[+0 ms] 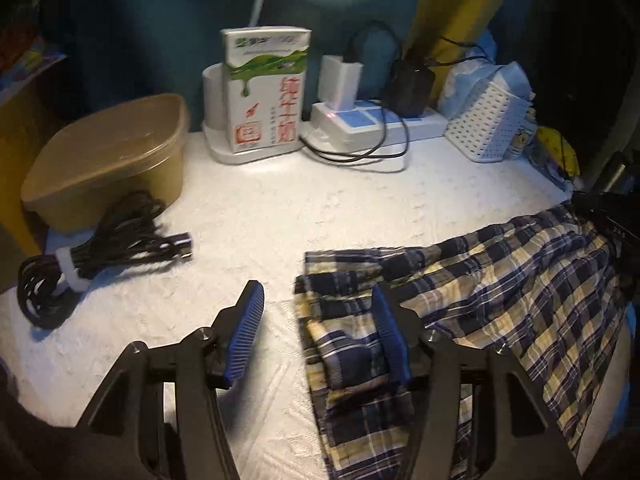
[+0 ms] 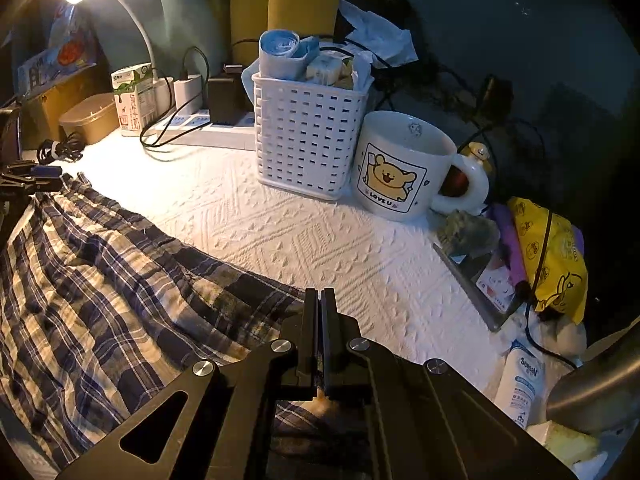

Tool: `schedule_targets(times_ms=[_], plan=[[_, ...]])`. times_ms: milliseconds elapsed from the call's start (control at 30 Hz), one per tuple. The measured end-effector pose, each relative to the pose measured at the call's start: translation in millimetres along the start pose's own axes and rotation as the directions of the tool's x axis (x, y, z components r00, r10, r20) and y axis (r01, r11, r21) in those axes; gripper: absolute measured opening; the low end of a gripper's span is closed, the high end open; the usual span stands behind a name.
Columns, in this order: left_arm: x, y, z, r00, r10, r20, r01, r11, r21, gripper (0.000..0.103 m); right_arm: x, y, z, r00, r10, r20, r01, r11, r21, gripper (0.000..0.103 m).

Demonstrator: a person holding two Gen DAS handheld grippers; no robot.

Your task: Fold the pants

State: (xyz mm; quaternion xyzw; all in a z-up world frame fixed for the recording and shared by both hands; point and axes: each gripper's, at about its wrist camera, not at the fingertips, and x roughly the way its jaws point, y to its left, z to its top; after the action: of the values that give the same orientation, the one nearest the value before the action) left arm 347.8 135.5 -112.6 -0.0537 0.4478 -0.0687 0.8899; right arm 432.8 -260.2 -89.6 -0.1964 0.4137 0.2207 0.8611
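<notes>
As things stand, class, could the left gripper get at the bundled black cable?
Probably yes: the left gripper is open, and only bare white cloth lies between it and the cable.

1. You see "LOVE U" printed under a yellow cartoon bear on the white mug (image 2: 404, 168).
2. Beside your right gripper, a white bottle (image 2: 520, 384) carries the lettering "Sensav", blurred.
3. Your milk carton (image 1: 266, 92) bears red Chinese characters.

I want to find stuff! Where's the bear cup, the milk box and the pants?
bear cup (image 2: 394, 178), right wrist view, on its bear picture.
milk box (image 1: 266, 92), left wrist view, on its front.
pants (image 2: 100, 264), right wrist view, on the plaid cloth.
</notes>
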Motion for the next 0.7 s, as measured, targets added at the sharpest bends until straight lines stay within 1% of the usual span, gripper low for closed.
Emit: schedule_targets(times_ms=[33,67,100,133,167,233,267,367,500,600,700], plan=[[2.3,-3.1,-0.1,1.000,0.001,0.000,0.000,1.000,0.021,0.055,-0.4,-0.4,0.3,1.000,0.000,0.003,0.000,1.000,0.002,0.001],[4.7,-4.9,0.0,1.000,0.003,-0.009,-0.003,1.000,0.030,0.045,-0.8,-0.9,0.6,1.000,0.001,0.005,-0.001,1.000,0.004,0.001],[7.9,-6.3,0.1,1.000,-0.001,-0.018,0.002,0.999,0.035,0.031,-1.3,-1.2,0.7,1.000,0.000,0.006,0.000,1.000,0.006,0.001],[11.8,-7.4,-0.1,0.999,-0.005,-0.035,0.006,0.999,0.037,0.004,-1.8,-1.5,0.7,1.000,-0.001,0.009,0.001,1.000,0.007,0.001],[15.4,-10.0,-0.6,0.999,0.002,-0.050,0.001,0.999,0.051,0.001,-2.5,-1.7,0.7,1.000,-0.002,0.013,0.001,1.000,0.009,0.001],[13.7,-18.4,-2.5,0.999,0.016,-0.029,-0.013,0.995,0.098,0.001,-4.2,-1.9,-0.2,1.000,-0.008,0.021,0.008,1.000,0.014,0.001],[10.6,-21.1,-1.8,1.000,0.021,-0.013,-0.020,0.995,0.100,0.001,-5.4,-2.1,-1.0,1.000,-0.013,0.027,0.012,1.000,0.020,0.001],[-3.0,-23.2,7.0,0.997,0.041,0.070,-0.048,0.995,0.091,0.001,-11.2,-3.0,-3.3,0.998,-0.028,0.053,0.026,0.999,0.042,0.001],[-2.3,-14.8,19.5,0.993,0.050,0.109,-0.057,0.997,0.060,0.001,-9.1,-7.7,-2.5,0.998,-0.039,0.056,0.035,0.997,0.070,0.001],[9.1,-14.0,24.1,0.991,0.070,0.113,-0.079,0.994,0.075,0.001,0.0,-10.4,-2.4,0.999,-0.042,0.035,0.039,0.996,0.081,0.001],[29.2,-9.5,21.2,0.994,0.099,0.040,-0.102,0.992,0.079,0.002,15.7,-11.1,-5.1,0.999,-0.036,-0.015,0.037,0.995,0.088,0.001]])
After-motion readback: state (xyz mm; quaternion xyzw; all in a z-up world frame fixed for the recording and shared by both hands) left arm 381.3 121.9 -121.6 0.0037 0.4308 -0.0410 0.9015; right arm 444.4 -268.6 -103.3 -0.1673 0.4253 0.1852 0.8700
